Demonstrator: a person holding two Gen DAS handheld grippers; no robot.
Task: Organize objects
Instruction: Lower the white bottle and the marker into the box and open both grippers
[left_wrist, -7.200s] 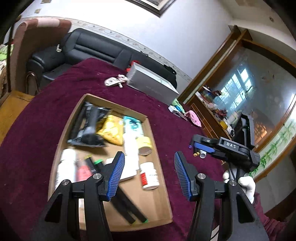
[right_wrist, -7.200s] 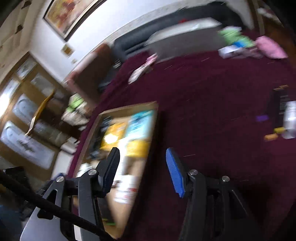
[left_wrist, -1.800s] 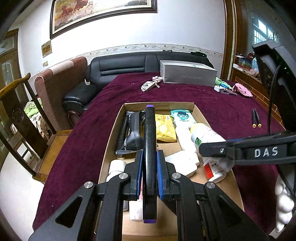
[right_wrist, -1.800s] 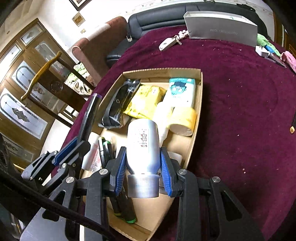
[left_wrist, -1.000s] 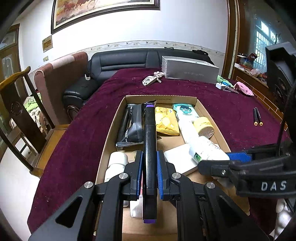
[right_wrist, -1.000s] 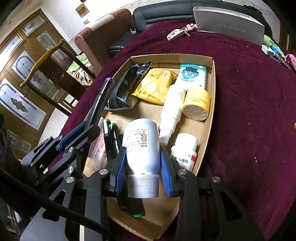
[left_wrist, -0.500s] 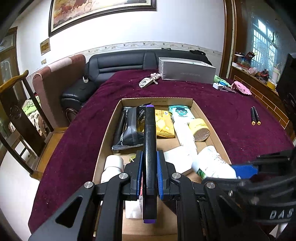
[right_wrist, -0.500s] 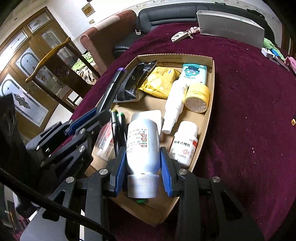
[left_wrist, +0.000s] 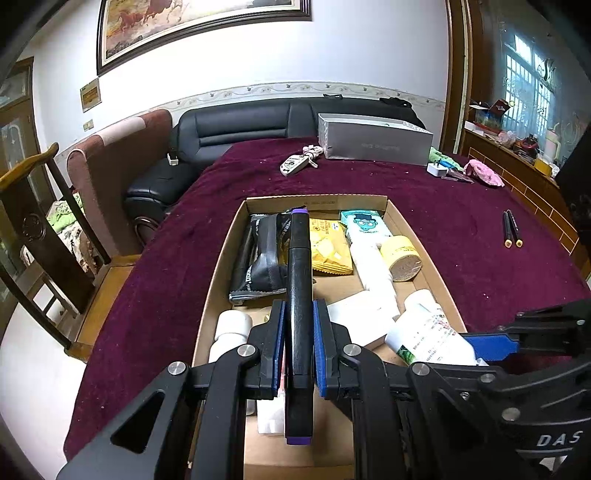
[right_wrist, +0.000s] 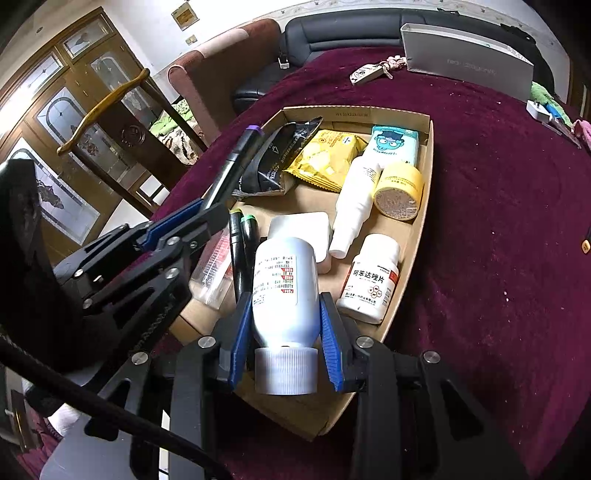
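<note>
The left tool (left_wrist: 297, 345) clenched a black marker (left_wrist: 298, 291), the right tool (right_wrist: 284, 334) a white bottle (right_wrist: 285, 286), both above the nearly full cardboard tray (right_wrist: 424, 206); two pens (left_wrist: 511, 229) at mid-right remained on the table (left_wrist: 461, 221).

Both tongs are showing matte black angular frames studded with round silver screws, each finger wearing a ribbed blue pad. The left tongs (left_wrist: 298, 345) mirror the right tongs (right_wrist: 284, 326). White "DAS" lettering is marking the right frame; a black cable is trailing behind the right tongs.

maroon tablecloth (left_wrist: 461, 206), brown cardboard tray (right_wrist: 424, 206), black marker (left_wrist: 299, 280) w/ purple caps, white bottle (right_wrist: 286, 284), yellow pouch (right_wrist: 325, 155)
</note>
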